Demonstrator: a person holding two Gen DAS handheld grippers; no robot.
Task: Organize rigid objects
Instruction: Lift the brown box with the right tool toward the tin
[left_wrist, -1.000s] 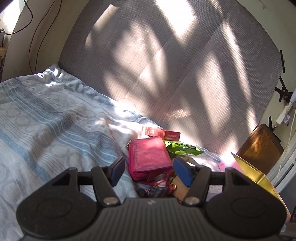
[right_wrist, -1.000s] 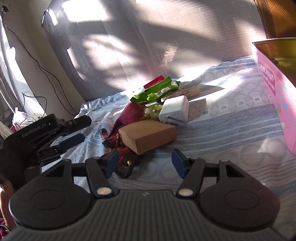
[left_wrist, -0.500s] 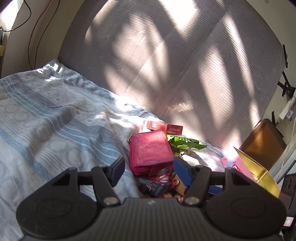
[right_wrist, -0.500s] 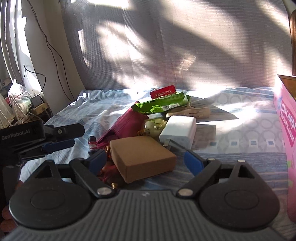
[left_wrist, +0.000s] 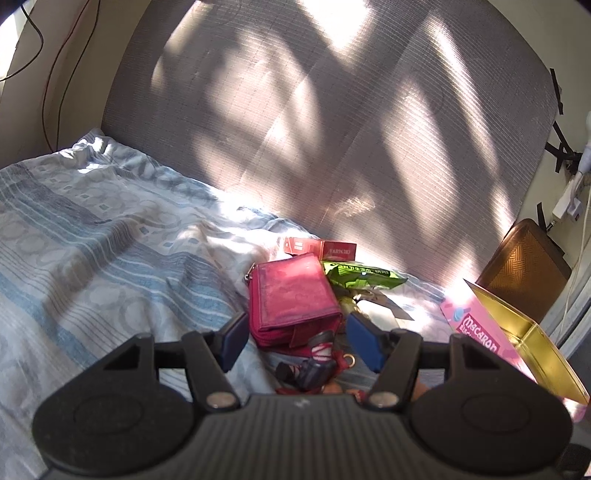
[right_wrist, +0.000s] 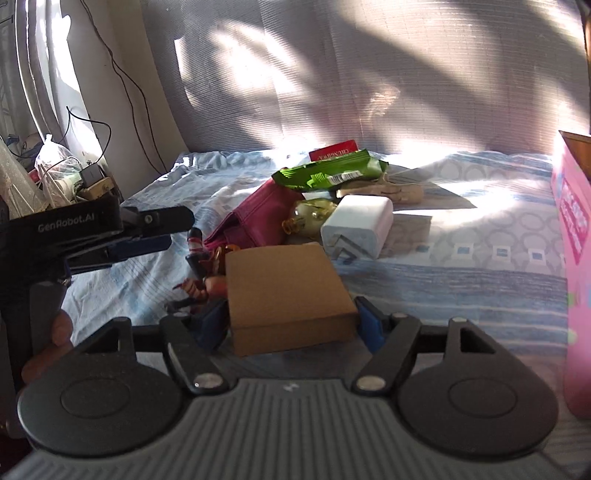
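**Right tongs closing round a cardboard box on the bed**

The brown box (right_wrist: 288, 295) lies on the bed (right_wrist: 461, 273) at the near edge of a clutter pile. The right tongs (right_wrist: 291, 325) have just been closing, blue pads beside its two side walls; contact is unclear. It looks light, stiff, matte; squeezed low across its sides, it should hold. The left tongs (left_wrist: 301, 338) hover open, empty, above a wallet (left_wrist: 291, 295).

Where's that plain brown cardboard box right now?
In the right wrist view the brown cardboard box lies on the blue patterned bedsheet, between the right tongs' blue pads, in front of the white rectangular charger.
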